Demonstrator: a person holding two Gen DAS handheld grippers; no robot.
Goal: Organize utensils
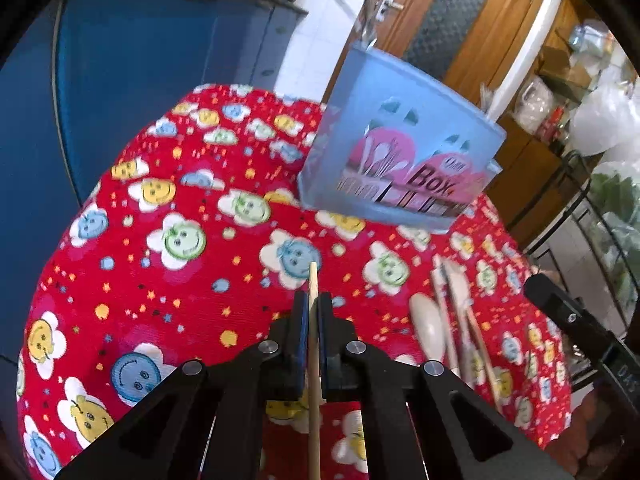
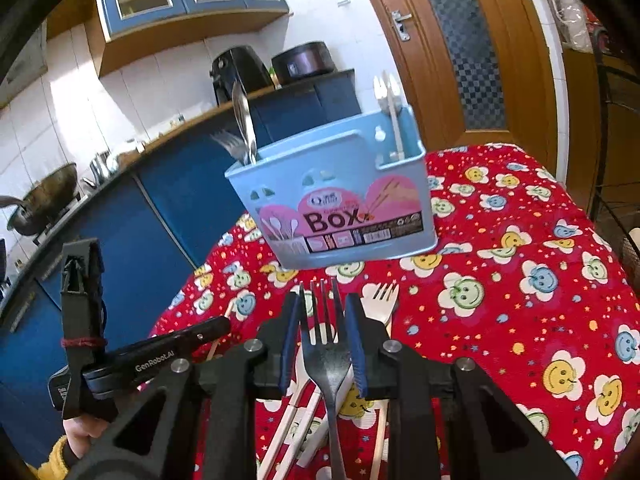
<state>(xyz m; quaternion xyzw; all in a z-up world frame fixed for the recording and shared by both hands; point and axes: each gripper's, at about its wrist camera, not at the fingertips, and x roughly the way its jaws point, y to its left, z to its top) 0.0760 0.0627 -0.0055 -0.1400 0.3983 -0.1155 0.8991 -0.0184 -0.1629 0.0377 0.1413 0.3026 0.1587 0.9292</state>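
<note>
My left gripper [image 1: 313, 304] is shut on a thin wooden chopstick [image 1: 313, 280] that points forward over the red smiley tablecloth [image 1: 168, 208]. The light blue utensil box [image 1: 400, 152] stands ahead and to the right. My right gripper [image 2: 322, 300] is shut on a dark metal fork [image 2: 325, 344], tines forward, held above the cloth in front of the same box [image 2: 340, 200]. The box holds metal spoons and forks [image 2: 243, 128] on its left and white plastic utensils [image 2: 390, 96] on its right.
White plastic spoons and chopsticks [image 1: 448, 312] lie on the cloth at the right; a white plastic fork [image 2: 382, 300] lies under my right gripper. The left gripper's body [image 2: 132, 356] shows at the left. Blue cabinets [image 1: 140, 72] and a wooden door [image 2: 460, 40] stand behind the table.
</note>
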